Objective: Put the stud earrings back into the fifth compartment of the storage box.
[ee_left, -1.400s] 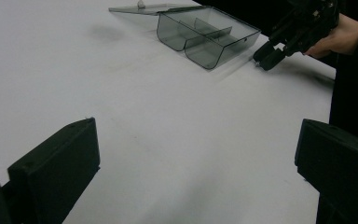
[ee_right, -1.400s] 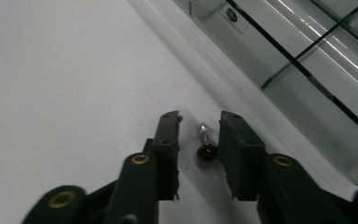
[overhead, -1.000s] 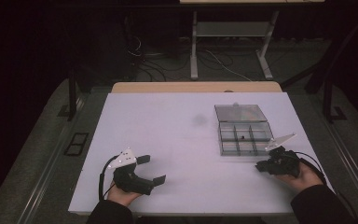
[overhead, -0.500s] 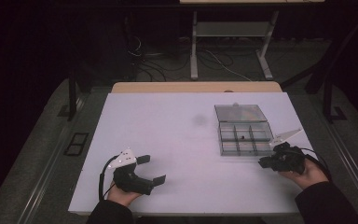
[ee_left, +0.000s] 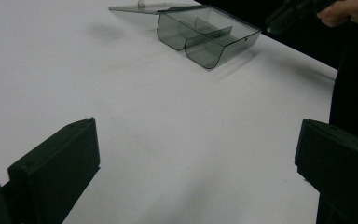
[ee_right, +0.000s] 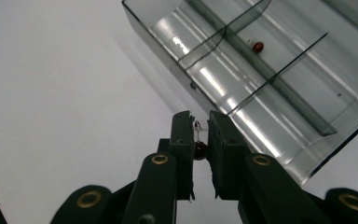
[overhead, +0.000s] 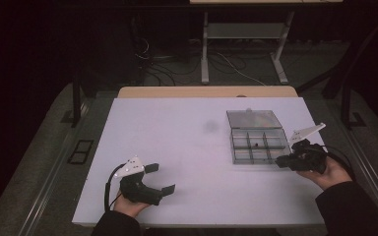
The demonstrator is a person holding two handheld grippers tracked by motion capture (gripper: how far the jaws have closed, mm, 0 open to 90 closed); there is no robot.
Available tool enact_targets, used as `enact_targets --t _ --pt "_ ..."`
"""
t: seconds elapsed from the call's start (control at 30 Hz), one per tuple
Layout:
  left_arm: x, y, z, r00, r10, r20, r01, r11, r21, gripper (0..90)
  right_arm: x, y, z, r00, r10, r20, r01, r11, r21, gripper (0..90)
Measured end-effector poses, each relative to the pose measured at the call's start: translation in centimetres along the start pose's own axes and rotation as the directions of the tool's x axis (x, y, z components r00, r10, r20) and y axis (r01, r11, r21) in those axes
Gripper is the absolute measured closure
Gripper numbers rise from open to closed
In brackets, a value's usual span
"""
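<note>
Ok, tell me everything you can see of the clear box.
The box is smoky see-through plastic, split by thin dividers into compartments. Its lid is open, lying flat on the table behind it. It sits at the table's right side. One small dark-red bead lies in a compartment. The right gripper, pinching a similar bead, hovers at its near wall.

A white bench [overhead: 197, 147] carries a clear smoky plastic compartment box [overhead: 256, 145] toward its far right part. The box's lid [overhead: 254, 118] lies flat on the bench, open behind the box. Left of the box the bench top is bare white, apart from a faint grey smudge [overhead: 210, 127].
</note>
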State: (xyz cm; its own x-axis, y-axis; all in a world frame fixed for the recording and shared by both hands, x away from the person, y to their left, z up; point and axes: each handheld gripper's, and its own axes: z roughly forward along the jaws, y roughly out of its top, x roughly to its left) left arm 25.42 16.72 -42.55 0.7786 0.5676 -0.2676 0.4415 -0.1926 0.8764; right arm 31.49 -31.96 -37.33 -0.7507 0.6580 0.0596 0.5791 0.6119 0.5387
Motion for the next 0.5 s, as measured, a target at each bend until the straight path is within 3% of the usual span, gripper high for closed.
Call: enact_targets --t 0.5 --pt "0.0 0.0 0.0 1.0000 -0.001 0.001 0.001 1.0000 -0.001 0.0 -1.3 3.8 -1.1 0.9994 -0.017 0.030 0.018 1.000 -0.010 79.7"
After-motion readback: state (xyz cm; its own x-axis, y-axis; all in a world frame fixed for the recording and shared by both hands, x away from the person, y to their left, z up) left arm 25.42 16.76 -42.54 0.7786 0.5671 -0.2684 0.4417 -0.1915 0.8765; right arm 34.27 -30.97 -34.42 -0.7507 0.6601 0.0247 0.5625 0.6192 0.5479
